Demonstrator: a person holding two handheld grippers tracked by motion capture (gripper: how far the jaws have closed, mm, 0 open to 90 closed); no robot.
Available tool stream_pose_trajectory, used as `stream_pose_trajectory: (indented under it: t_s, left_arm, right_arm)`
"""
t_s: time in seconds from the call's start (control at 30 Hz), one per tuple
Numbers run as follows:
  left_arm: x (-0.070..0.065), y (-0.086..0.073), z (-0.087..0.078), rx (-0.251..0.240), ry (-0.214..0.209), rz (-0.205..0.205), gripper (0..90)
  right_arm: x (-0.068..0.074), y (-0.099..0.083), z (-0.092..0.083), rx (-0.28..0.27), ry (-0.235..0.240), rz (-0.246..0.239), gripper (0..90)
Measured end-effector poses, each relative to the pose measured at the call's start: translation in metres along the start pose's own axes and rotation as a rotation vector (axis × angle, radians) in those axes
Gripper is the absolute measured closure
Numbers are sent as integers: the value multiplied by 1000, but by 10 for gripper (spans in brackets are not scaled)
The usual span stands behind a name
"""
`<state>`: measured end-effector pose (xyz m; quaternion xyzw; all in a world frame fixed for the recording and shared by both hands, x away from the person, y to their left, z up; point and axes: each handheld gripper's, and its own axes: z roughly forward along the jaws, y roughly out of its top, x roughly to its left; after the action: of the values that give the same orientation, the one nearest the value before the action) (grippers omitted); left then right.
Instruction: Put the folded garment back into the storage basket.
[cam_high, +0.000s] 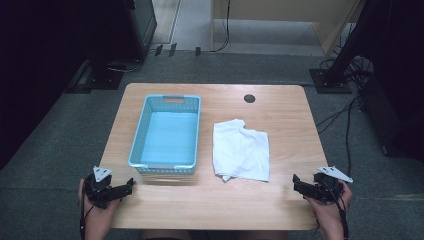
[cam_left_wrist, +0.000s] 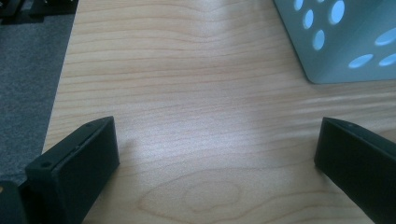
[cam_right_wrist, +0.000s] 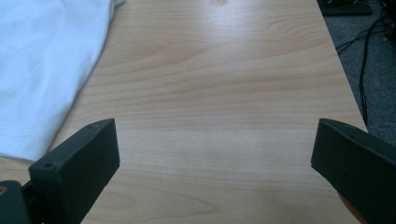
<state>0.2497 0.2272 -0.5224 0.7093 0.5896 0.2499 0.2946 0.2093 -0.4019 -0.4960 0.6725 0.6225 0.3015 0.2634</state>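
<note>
Both tongs rest at the near edge of the tabletop (cam_high: 210, 200), each held in one hand of the person. On this light wooden tabletop, the largest thing is the blue basket (cam_high: 145, 117), a plastic one with holes in its walls, standing on the left half with its long side running away from the person. Just beside it, on its right and not touching it, lies the white cloth (cam_high: 241, 150), crumpled a little at its far edge and flat for the rest.

Left tongs (cam_high: 131, 185) are near the front left corner, in front of the basket's near left corner and a little apart from it; in the left gripper view the jaws stand wide apart with only bare wood between them, and the basket corner shows ahead on the right. Right tongs (cam_high: 296, 182) are near the front right corner, to the right of the cloth's near edge and apart from it. In the right gripper view these jaws are also wide apart and hold nothing; the cloth (cam_right_wrist: 42, 70) lies ahead of the left jaw.
</note>
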Motion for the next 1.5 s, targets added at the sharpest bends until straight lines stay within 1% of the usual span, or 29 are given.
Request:
stream_pose_trajectory:
  t_s: [0.03, 0.33, 0.43, 0.57, 0.8, 0.97, 1.1, 1.13, 1.2, 1.5]
  left_arm:
    - [0, 0, 0, 0, 0, 0, 0]
    - [0, 0, 0, 0, 0, 0, 0]
    - [0, 0, 0, 0, 0, 0, 0]
    - [0, 0, 0, 0, 0, 0, 0]
    - [0, 0, 0, 0, 0, 0, 0]
    - [0, 0, 0, 0, 0, 0, 0]
    - [0, 0, 0, 0, 0, -1, 0]
    - [0, 0, 0, 0, 0, -1, 0]
    - [0, 0, 0, -2, 0, -2, 0]
    - [0, 0, 0, -2, 0, -1, 0]
  right_arm:
    - [1, 1, 0, -3, 1, 2, 3]
    - [16, 15, -4, -15, 19, -34, 3]
    - [21, 20, -5, -18, 29, -36, 3]
    - [26, 27, -5, -13, 32, -45, 3]
    - [35, 38, -4, -19, 45, -58, 3]
    - [43, 43, -2, -16, 51, -67, 3]
    - [50, 47, 0, -19, 71, -75, 3]
    - [51, 48, 1, -13, 82, -71, 3]
    - [54, 49, 2, -15, 90, -71, 4]
    - [68, 56, 6, -20, 107, -95, 4]
